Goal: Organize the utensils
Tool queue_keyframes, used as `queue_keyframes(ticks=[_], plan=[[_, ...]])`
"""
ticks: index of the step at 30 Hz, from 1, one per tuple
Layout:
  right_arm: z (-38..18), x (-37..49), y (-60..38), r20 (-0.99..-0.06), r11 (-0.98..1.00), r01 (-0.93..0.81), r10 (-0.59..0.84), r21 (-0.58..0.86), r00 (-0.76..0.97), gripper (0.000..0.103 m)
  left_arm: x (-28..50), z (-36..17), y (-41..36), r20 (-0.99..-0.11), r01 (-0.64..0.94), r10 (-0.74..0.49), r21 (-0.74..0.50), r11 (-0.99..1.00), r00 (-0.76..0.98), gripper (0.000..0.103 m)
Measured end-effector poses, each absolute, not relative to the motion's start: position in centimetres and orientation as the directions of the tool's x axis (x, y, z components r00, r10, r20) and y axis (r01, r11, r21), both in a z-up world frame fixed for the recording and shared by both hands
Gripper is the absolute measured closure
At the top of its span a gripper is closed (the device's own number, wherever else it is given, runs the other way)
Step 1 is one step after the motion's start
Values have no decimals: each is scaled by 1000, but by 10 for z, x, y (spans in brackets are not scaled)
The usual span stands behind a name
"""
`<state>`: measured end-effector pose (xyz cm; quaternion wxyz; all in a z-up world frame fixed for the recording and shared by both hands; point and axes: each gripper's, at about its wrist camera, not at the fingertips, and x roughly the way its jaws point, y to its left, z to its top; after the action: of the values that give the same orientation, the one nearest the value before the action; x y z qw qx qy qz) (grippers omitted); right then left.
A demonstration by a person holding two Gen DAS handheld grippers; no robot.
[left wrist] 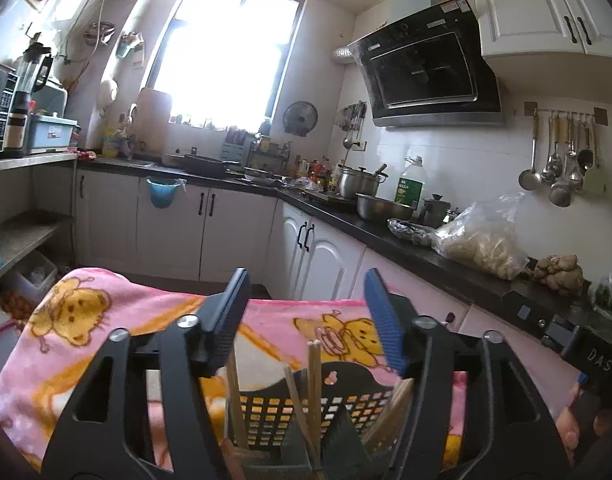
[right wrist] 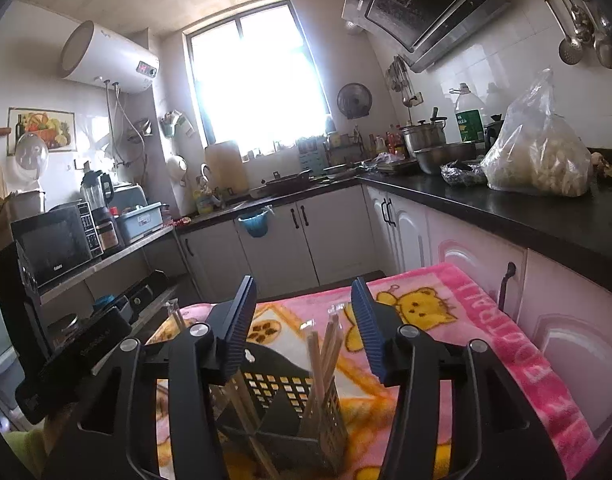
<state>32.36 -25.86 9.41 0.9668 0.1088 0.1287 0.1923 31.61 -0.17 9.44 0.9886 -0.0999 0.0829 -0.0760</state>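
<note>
— So where are the chopsticks (left wrist: 314, 384)?
— Standing in the black holder (left wrist: 290, 404) on the pink blanket (left wrist: 106, 320), below both grippers, left (left wrist: 306, 320) and right (right wrist: 304, 324). Jaws apart, holding nothing. Thin, light wood.

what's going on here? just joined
A person holds a two-finger gripper in each hand over a black perforated utensil holder that sits on a pink cartoon blanket in a kitchen. Wooden chopsticks stand upright in the holder's compartments. Both the left gripper and the right gripper are open, with nothing pinched between the pads; the chopsticks rise in the gaps between the fingers without being gripped.
</note>
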Motion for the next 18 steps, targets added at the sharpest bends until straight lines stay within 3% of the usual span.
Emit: queue_keyframes(ticks=[3, 5, 8, 18], plan=[[95, 315, -261, -214, 907, -339, 394, 251, 894, 51, 308, 96, -3, -155, 139, -175, -214, 967, 972, 30], [95, 309, -264, -220, 908, -336, 392, 251, 893, 49, 303, 95, -3, -163, 142, -179, -220, 965, 970, 26], [94, 301, -269, -236, 913, -331, 385, 239, 892, 45, 295, 94, -4, -192, 143, -187, -222, 964, 963, 12], [83, 270, -280, -286, 923, -318, 372, 216, 883, 44, 261, 92, -8, -213, 170, -217, -220, 961, 952, 12]])
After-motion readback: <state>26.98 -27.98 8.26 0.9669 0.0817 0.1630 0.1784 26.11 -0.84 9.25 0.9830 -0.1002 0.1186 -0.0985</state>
